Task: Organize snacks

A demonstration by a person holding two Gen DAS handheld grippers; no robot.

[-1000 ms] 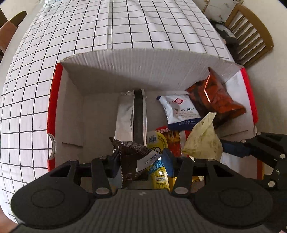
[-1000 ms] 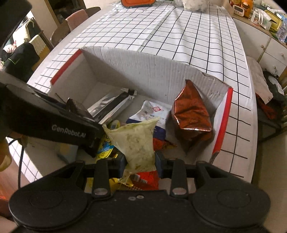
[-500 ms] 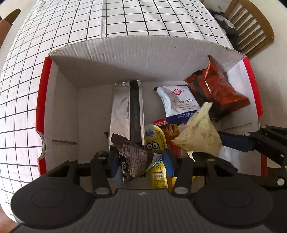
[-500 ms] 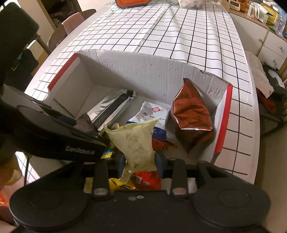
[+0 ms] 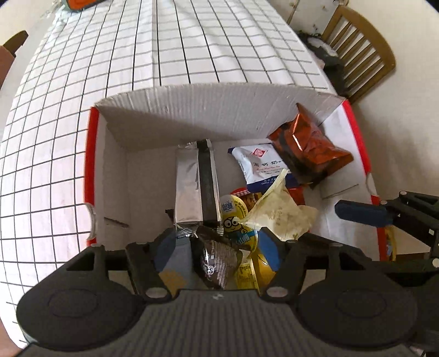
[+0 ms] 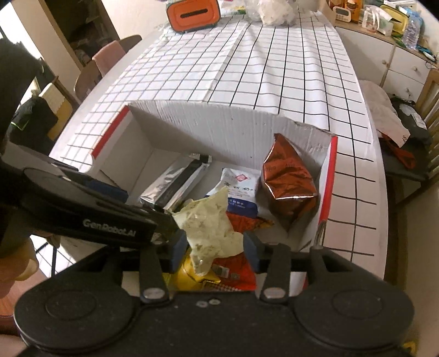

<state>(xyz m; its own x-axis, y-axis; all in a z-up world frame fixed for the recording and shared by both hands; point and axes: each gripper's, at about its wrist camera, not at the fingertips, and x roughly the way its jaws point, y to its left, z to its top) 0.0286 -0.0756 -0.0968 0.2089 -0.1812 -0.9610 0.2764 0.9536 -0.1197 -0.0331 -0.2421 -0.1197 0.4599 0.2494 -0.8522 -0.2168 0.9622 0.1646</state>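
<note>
A white cardboard box point(image 5: 208, 115) with red edges stands on the checked tablecloth point(image 5: 164, 55). It holds a silver packet point(image 5: 189, 186), a white-and-blue packet point(image 5: 258, 164), an orange foil bag point(image 5: 310, 145) and a yellow cartoon packet point(image 5: 238, 219). My left gripper point(image 5: 216, 247) hangs over the box's near side with its jaws opening. A dark brown packet point(image 5: 216, 261) lies loose between them. My right gripper point(image 6: 214, 250) is opening too, and a crumpled pale green packet point(image 6: 211, 225) sits free between its pads. Each gripper shows in the other's view, the left gripper point(image 6: 109, 219) and the right gripper's finger point(image 5: 362, 211).
An orange container point(image 6: 193, 12) and a white plastic bag point(image 6: 274, 11) sit at the table's far end. A wooden chair point(image 5: 359, 49) stands to the right, more chairs point(image 6: 107, 57) to the left. A cabinet point(image 6: 397, 63) with clutter on top lines the right wall.
Both pairs of jaws have spread apart. The brown packet and the pale green packet, pinched before, now sit loose. Both grippers have lifted a little, so more table shows.
</note>
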